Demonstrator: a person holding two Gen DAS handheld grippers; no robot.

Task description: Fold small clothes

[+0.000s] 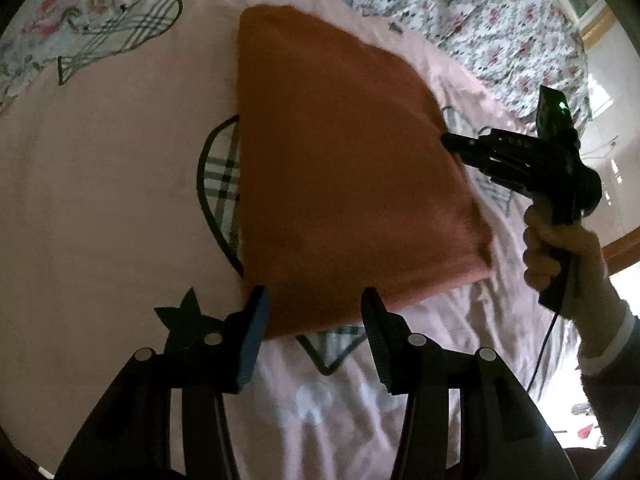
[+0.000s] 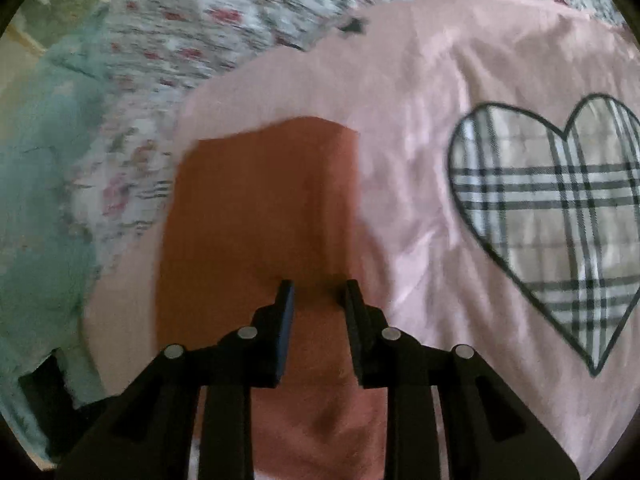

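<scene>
Left hand-held gripper (image 1: pixel 316 312) agape over orange cloth (image 1: pixel 340 168)

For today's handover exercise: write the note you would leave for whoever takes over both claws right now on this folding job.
Left claw: open, holding nothing, at the near edge of the orange cloth.
Right claw: open, over the cloth's other side, gripping nothing.
The cloth lies flat on the pink cover, partly over a plaid heart.
Done: it looks folded at least once, though the layers are hard to tell.
Left: probably another fold, then check edges.
</scene>
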